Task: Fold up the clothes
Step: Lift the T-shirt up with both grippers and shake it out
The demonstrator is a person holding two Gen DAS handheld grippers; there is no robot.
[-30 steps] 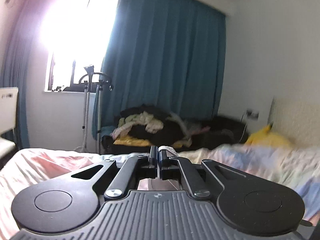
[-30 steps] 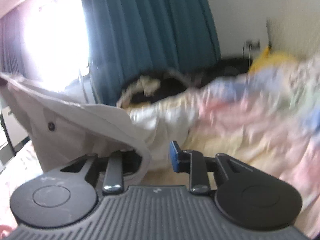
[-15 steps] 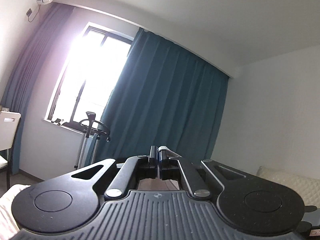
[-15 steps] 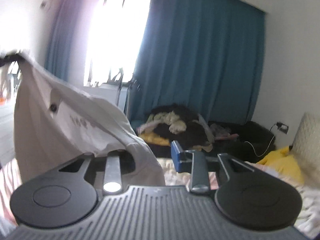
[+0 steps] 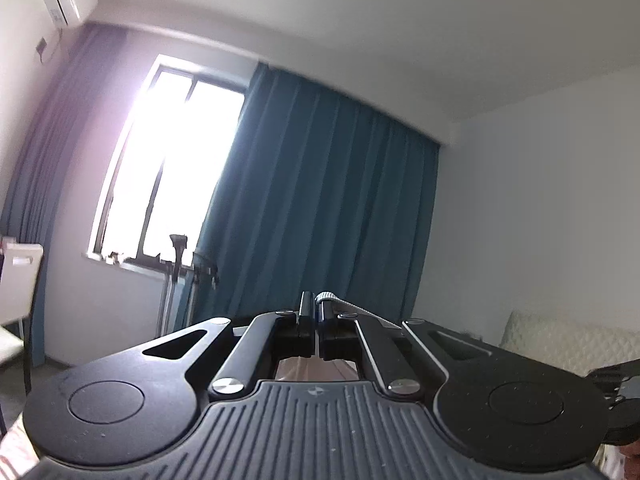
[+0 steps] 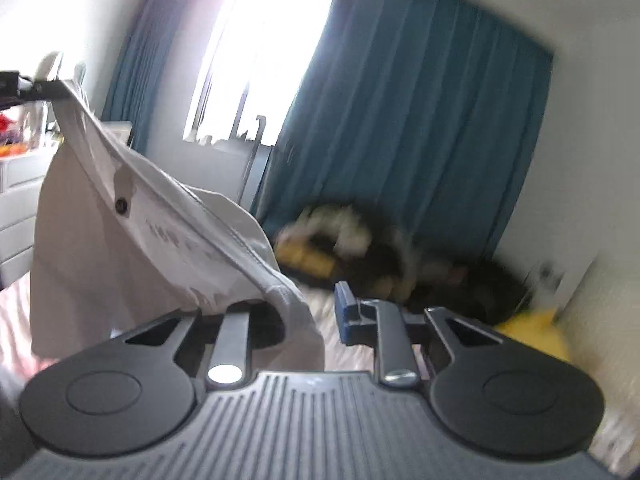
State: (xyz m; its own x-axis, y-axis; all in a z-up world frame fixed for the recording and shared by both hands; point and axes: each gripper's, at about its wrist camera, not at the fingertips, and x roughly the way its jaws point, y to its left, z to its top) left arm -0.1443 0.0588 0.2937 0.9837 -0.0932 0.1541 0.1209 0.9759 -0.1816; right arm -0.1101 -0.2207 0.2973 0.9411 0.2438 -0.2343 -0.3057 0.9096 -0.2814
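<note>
Pale garment (image 6: 132,240) strung leftward from closing right claw (image 6: 310,312), draped over its left finger, up to clenched left claw (image 6: 24,90).

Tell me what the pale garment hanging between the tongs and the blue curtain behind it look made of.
The pale beige garment looks like a woven cotton-type cloth, matte: stitched seams, a dark button, soft creases. The teal-blue curtain seems a heavier, matte drape falling in even vertical pleats. The exact fibre of either cannot be told.
</note>
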